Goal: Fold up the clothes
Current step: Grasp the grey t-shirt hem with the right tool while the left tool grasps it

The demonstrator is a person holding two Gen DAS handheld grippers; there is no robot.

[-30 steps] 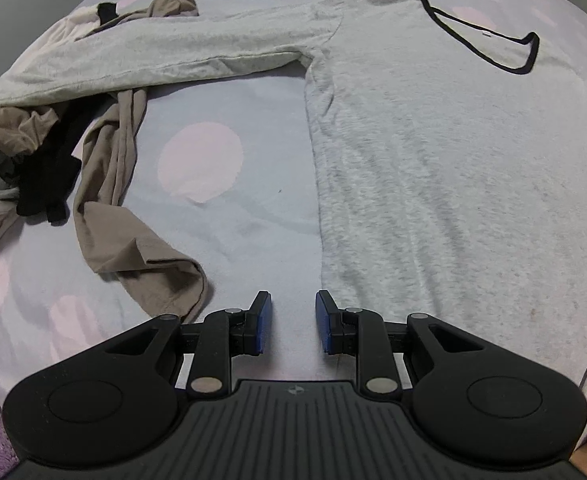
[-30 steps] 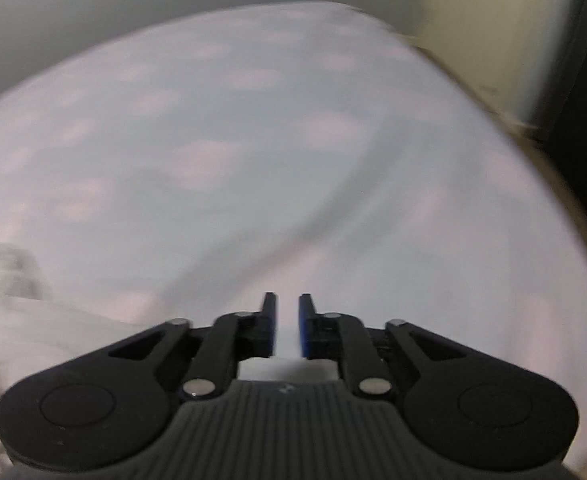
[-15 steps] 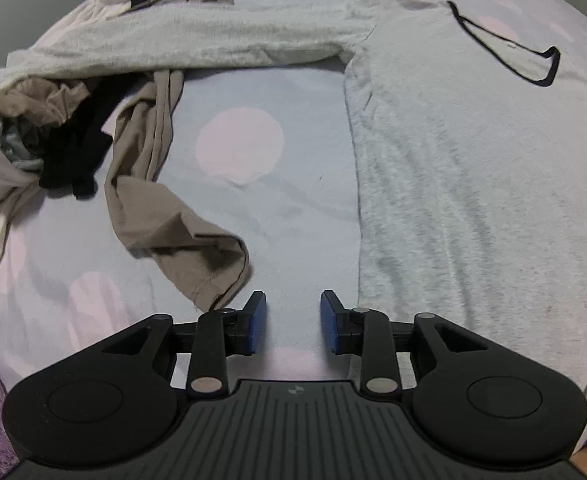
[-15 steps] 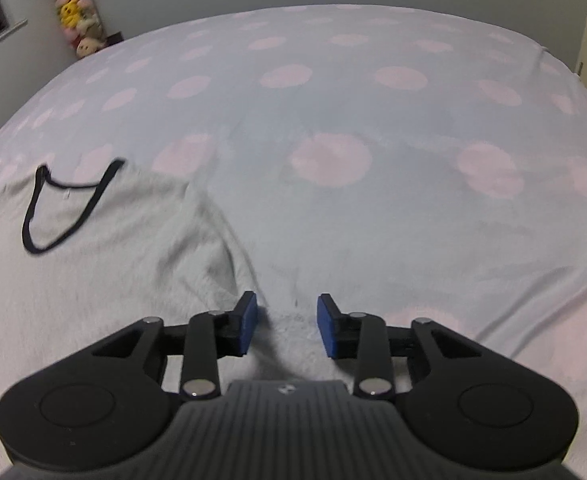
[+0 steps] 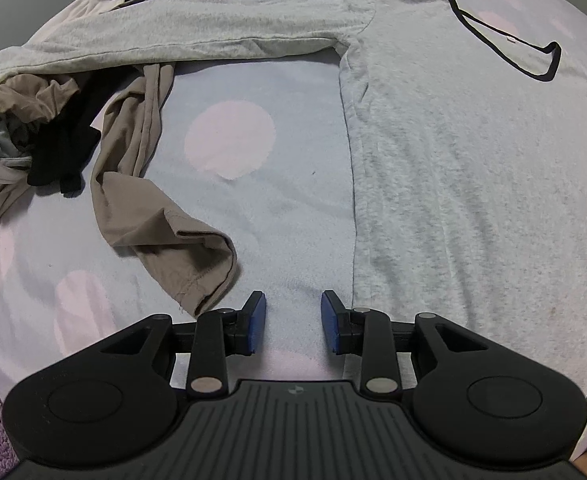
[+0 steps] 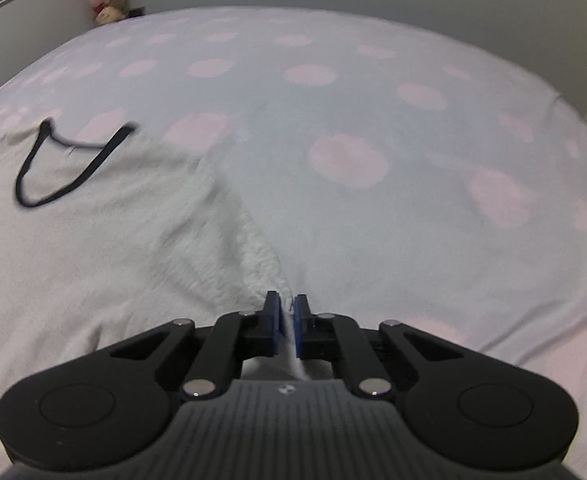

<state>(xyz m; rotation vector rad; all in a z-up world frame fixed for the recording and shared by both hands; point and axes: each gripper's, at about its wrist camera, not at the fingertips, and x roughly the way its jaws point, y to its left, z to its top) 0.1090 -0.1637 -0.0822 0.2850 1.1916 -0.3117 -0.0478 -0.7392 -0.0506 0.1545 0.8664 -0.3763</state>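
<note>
Polka-dot bedsheet (image 6: 333, 208) carries the grey shirt (image 5: 473, 184) spread flat, the right gripper (image 6: 287, 316) clenched on its side edge and the left gripper (image 5: 293, 320) spread empty beside the other, so a thin pinch may slip.

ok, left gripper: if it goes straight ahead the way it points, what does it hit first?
Probably bare bedsheet. The left gripper is open, aimed into the gap between the brown garment and the grey shirt edge. Farther along lies the shirt's sleeve; depth is unclear.
</note>
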